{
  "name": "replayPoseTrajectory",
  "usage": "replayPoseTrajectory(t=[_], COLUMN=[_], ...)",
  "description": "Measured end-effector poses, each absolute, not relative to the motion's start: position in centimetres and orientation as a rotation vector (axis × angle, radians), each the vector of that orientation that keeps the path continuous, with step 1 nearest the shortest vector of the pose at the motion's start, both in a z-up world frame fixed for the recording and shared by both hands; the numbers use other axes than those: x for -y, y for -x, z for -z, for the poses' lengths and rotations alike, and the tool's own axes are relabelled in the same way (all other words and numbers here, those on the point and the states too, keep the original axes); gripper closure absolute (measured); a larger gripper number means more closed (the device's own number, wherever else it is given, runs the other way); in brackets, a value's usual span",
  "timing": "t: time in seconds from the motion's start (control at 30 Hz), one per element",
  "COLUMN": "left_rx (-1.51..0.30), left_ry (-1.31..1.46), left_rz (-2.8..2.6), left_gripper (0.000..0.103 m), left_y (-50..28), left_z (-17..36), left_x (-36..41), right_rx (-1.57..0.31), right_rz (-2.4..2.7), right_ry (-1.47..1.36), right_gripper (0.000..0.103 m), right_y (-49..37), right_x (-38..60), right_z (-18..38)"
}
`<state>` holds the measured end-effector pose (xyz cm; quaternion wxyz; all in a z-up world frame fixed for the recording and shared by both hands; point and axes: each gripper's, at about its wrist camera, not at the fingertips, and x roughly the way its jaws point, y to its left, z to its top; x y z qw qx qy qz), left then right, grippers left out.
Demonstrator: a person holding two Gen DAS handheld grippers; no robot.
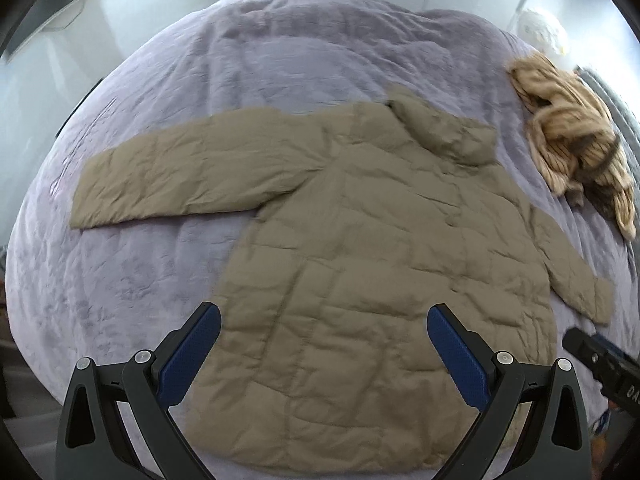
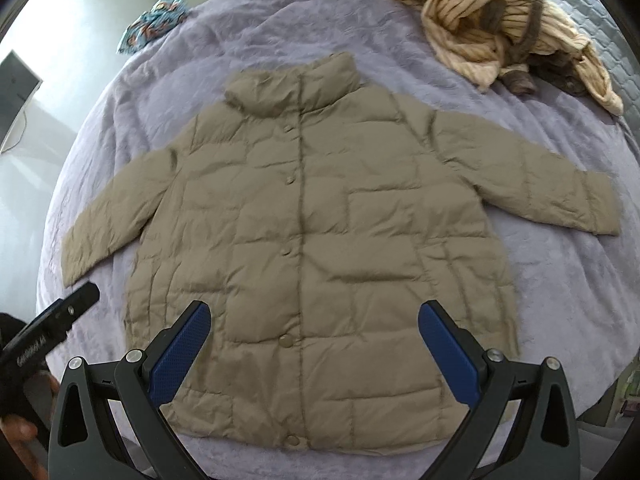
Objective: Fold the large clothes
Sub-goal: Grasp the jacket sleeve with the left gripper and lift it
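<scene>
**A:** Both sets of jaws are standing spread wide and holding nothing: the left gripper (image 1: 323, 328) and the right gripper (image 2: 314, 326) are hovering above the hem end of a khaki quilted jacket (image 2: 304, 232), which is lying front-up, snapped shut and flat on a lilac plush bedspread (image 2: 560, 280).

**B:** How is it likely to be handling?

**A:** Light and puffy, by the look of it. The smooth shell is probably slipping under a shallow pinch, and the padding is likely springing back after each fold. I would be taking a deep bite at a seamed edge: the cuff of the outstretched sleeve (image 1: 160, 184), or a hem corner.

**B:** And relative to the jaws?

**A:** The lower body is showing between the fingers in both wrist views, below and apart from them. A striped tan garment (image 2: 500, 20) and a patterned blue cloth (image 2: 154, 20) are lying well apart from it.
</scene>
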<state>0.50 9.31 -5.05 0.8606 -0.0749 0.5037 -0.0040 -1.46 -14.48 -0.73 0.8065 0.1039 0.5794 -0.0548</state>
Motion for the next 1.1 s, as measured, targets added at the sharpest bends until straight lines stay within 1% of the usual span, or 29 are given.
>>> replayPoseTrajectory(t=[0.13,0.23,0.4,0.5,0.63,0.83,1.03,1.07,1.1], left_rx=[-1.079,-1.109,-1.148,-1.118,-1.056,-0.997,-0.928,-0.917,-0.906], left_ry=[0.235,0.294,0.469,0.599,0.734,0.829,0.867,0.856,0.845], left_rz=[-0.044,-0.080,-0.114,-0.117,-0.132,-0.153,-0.168,-0.177,-0.185], left_gripper=[0.000,0.000,0.000,0.000,0.000,0.000,0.000,0.001,0.007], left_y=[-1.5,-2.2,-3.7,-4.6,-6.7,-9.0,-11.2,-11.4,-11.6], left_z=[7.3,9.5,13.4,15.5,18.5,21.6,22.0,21.7,21.5], left_x=[-13.8,-17.5,-23.7,-27.5,-32.6,-37.3,-39.1,-39.1,-39.4], right_rx=[-1.267,-1.304,-1.340,-1.344,-1.416,-1.430,-1.379,-1.371,-1.368], right_rz=[0.053,0.001,-0.039,-0.050,-0.074,-0.083,-0.098,-0.099,-0.099], right_ry=[-0.273,-0.285,-0.340,-0.350,-0.304,-0.270,-0.247,-0.241,-0.239], right_gripper=[0.000,0.000,0.000,0.000,0.000,0.000,0.000,0.000,0.000], right_y=[0.5,0.2,-0.8,-1.3,-2.2,-3.2,-4.9,-5.4,-5.7], right_x=[12.9,10.7,8.2,6.3,4.1,1.9,0.1,-0.1,-0.3], right_z=[2.1,4.4,7.2,8.8,10.9,12.6,12.4,12.5,12.5])
